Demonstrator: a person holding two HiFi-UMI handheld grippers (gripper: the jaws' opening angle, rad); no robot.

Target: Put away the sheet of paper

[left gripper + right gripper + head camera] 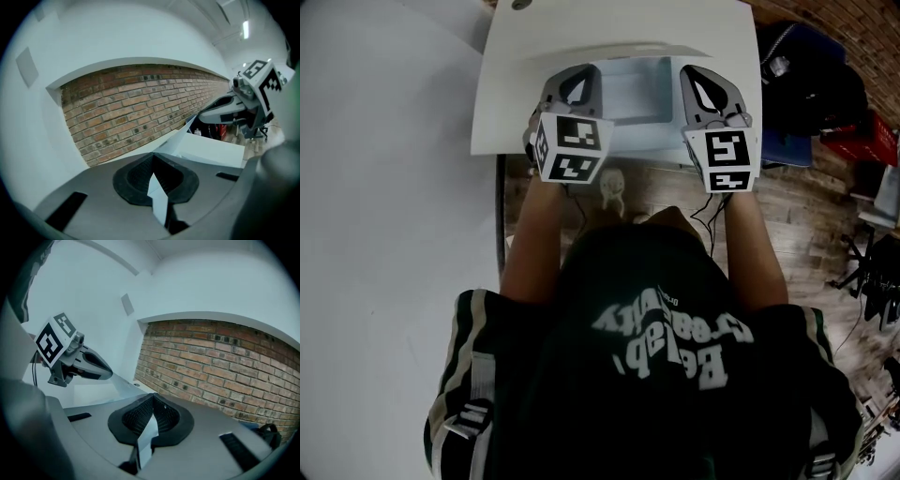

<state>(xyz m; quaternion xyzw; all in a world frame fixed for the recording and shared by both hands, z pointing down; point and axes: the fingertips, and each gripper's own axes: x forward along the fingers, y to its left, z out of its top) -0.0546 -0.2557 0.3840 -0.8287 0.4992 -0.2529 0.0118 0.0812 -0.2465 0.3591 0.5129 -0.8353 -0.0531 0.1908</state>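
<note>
The sheet of paper (633, 89) is held up between my two grippers above the white table (511, 103), sagging in the middle. My left gripper (579, 75) is shut on the sheet's left edge. In the left gripper view a strip of paper (158, 194) shows pinched between the black pads (136, 178), and the sheet runs off to the right. My right gripper (703, 75) is shut on the right edge; its view shows paper (149, 431) clamped between its pads (166, 416). Each gripper sees the other: the right gripper (220, 110), the left gripper (91, 365).
A brick wall (220, 366) stands beyond the table. A dark bag (806, 66) and a red box (862, 141) lie on the wooden floor at the right, with a chair base (872, 272) nearer. A large white surface (384, 244) fills the left.
</note>
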